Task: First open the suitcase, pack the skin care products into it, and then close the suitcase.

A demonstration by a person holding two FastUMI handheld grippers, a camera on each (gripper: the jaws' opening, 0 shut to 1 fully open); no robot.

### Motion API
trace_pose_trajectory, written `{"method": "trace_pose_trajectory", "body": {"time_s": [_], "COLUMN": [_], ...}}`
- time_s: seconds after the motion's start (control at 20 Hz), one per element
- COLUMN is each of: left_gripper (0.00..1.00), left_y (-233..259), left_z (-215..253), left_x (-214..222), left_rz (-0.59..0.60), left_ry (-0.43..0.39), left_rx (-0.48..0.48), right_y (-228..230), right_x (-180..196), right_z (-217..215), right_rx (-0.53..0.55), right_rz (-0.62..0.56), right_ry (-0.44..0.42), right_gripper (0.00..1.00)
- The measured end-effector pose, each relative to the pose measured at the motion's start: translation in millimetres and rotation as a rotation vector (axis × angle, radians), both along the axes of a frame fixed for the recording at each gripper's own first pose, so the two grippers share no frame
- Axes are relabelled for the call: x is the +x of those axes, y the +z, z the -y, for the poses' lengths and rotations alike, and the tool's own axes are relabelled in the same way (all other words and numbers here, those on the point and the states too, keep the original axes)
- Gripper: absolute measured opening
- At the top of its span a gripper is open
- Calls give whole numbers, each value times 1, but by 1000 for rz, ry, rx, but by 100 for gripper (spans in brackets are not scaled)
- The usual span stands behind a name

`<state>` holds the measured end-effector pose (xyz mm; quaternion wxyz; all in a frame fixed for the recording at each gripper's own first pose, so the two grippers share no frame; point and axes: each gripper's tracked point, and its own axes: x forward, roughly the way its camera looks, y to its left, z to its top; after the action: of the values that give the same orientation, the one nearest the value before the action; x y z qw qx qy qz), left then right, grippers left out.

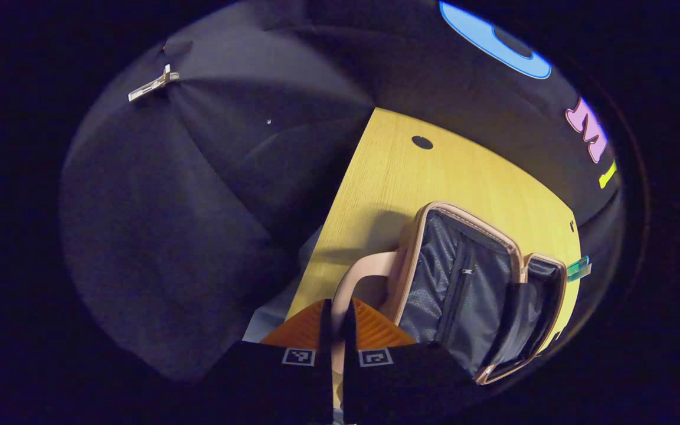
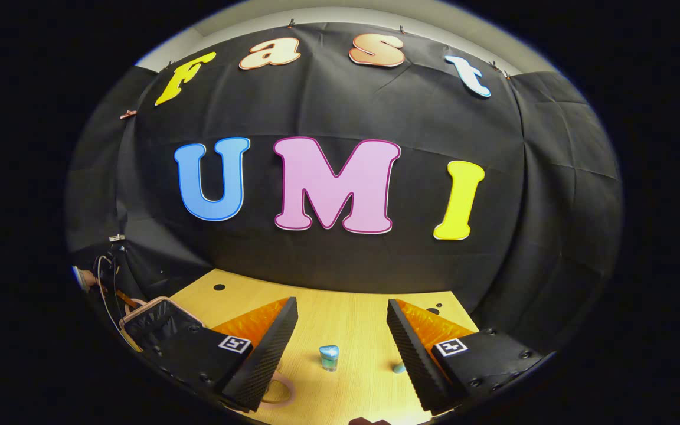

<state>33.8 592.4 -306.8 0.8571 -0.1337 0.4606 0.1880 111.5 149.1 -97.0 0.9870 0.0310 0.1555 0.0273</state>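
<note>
- Left gripper view: the left gripper (image 1: 335, 330) has its jaws clenched on the handle (image 1: 356, 277) of the suitcase (image 1: 470, 295); both fingers press close together with the pale pink loop running between them.
- The suitcase lies open on the yellow wooden worktop (image 1: 434, 177), its dark grey lining facing the camera, with a zipped pocket (image 1: 464, 274) down the middle of the lid.
- A beige zip trim runs round the rim of both halves; the second half stands folded at the right.
- A small teal bottle (image 1: 579, 268) shows just beyond the suitcase's far edge, near the worktop's border.
- A round dark hole (image 1: 422, 142) sits in the worktop well apart from the suitcase.
- Right gripper view: the right gripper (image 2: 343, 348) hovers over the worktop (image 2: 340, 313) with its jaws released, spread wide, nothing between them.
- A teal bottle (image 2: 329, 357) stands upright on the worktop between the two fingers, farther off.
- A smaller teal item (image 2: 399, 368) lies just beside the right finger; its form is unclear.
- The open suitcase (image 2: 157, 319) shows at the left edge, partly behind the left finger.
</note>
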Motion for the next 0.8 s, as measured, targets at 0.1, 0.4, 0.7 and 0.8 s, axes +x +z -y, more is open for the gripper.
{"method": "trace_pose_trajectory", "body": {"time_s": [0.1,0.4,0.7,0.8], "left_gripper": [16,51,97,96], "left_y": [-21,-28,93,168], "left_z": [-1,-16,28,97], "left_x": [0,1,24,32], "left_rz": [-23,29,383,559], "left_ry": [23,78,-18,-138], "left_rx": [-5,32,291,375], "right_y": [-2,-7,-9,-8], "right_x": [-1,-6,-10,-10], "right_z": [-1,0,18,25], "right_rx": [-13,-15,-41,-56], "right_rz": [-12,-27,-2,12], "right_ry": [-6,-29,-69,-86], "right_gripper": [96,96,96,96]}}
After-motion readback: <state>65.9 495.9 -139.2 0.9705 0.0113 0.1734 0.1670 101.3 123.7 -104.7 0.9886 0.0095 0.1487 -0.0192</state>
